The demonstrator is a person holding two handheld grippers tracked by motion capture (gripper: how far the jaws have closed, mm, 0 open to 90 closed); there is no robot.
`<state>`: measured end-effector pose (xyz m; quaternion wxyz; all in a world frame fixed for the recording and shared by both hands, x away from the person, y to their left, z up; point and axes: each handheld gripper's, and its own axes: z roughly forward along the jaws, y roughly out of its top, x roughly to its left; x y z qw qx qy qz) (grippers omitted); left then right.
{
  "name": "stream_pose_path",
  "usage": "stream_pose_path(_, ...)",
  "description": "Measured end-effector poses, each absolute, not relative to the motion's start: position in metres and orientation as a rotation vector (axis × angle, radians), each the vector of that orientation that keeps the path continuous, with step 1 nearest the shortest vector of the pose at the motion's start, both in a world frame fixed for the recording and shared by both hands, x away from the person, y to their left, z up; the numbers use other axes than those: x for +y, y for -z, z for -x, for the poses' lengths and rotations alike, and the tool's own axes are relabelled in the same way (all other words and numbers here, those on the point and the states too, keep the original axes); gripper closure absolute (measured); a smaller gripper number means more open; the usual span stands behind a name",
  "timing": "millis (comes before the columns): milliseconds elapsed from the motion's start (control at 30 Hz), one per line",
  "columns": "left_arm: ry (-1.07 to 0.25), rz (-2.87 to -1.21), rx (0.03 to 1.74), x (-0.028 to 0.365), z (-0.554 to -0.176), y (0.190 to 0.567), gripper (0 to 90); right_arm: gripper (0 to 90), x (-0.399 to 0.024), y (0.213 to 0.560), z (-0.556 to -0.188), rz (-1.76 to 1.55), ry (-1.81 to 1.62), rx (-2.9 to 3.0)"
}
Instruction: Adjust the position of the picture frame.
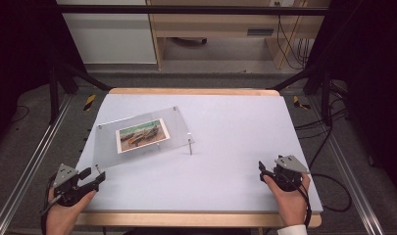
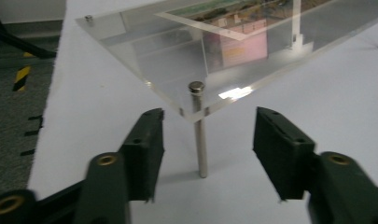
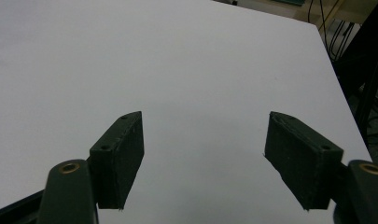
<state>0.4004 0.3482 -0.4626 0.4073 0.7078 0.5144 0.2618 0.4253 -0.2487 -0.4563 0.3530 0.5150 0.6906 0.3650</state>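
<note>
High view first: a clear acrylic plate stands on thin metal legs over the left half of the pale table, tilted so its far right corner sits highest, with a colour photograph lying under or on it near the middle. The left gripper sits at the near left corner of the table, held in the person's left hand, its tips just short of the plate's near left corner and pointing toward it.

From the left gripper view, the jaws stand apart with nothing pressed between the pads; the plate's corner and its metal leg, capped by a round screw head, rise just beyond the gap, roughly centred between the two jaws but not touching either.

At the near right, well apart from the plate, the right gripper rests in the right hand. Its own view shows the jaws spread over bare table surface, holding nothing.
</note>
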Motion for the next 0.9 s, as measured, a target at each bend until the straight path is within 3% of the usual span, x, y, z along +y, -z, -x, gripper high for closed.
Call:
stream_pose_path(167, -0.675, -1.774, 1.307, 0.347, -0.406, 0.467, 56.9, 33.9, -0.246, 0.454, -0.425, -1.324, -0.981, 1.778)
stream_pose_path(633, -0.563, -1.718, 1.327, 0.357, -0.421, 0.472, 83.6, 45.5, -0.217, 0.449, -0.423, -1.195, -1.076, 1.879)
stream_pose_path(900, -0.547, -1.718, 1.325, 0.357, -0.421, 0.47, 84.1, 51.1, -0.181, 0.439, -0.431, -1.127, -1.123, 2.004)
